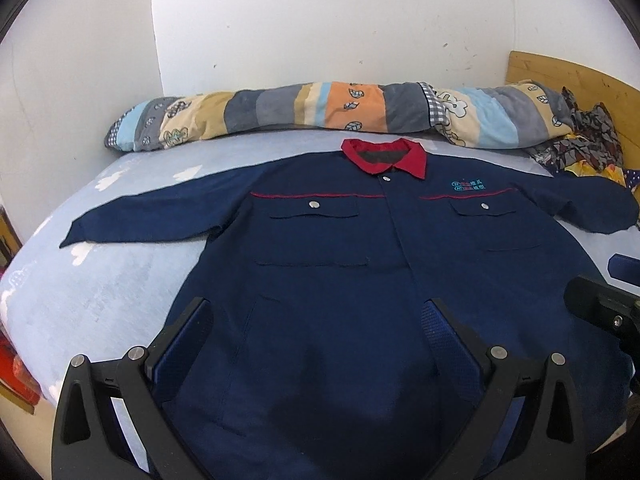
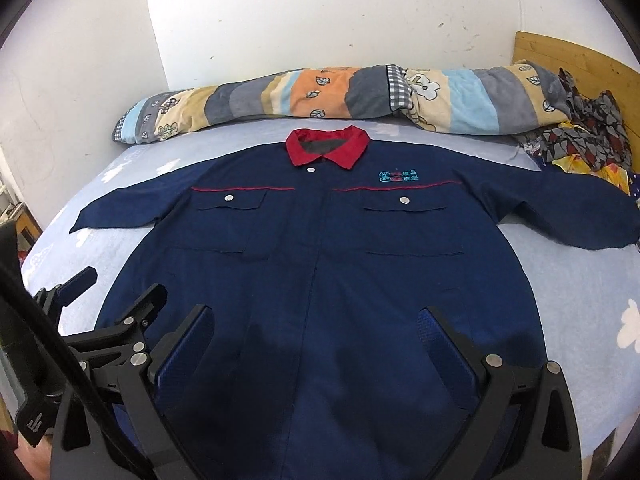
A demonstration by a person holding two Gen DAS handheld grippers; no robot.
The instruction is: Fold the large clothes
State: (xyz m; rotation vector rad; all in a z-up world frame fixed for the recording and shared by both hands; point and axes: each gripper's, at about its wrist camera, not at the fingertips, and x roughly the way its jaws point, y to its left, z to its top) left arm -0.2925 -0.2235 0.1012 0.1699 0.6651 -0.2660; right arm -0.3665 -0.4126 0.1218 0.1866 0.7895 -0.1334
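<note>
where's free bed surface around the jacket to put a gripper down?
Bare sheet below the jacket's sleeve, out to the bed's edge; a matching patch under the other sleeve. A thin strip between collar and rolled quilt. Crowded: patterned clothes by the headboard.

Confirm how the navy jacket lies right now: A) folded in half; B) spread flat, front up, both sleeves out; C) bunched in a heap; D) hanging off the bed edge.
B: the navy jacket lies flat on the bed, red collar far, sleeves spread to both sides.
</note>
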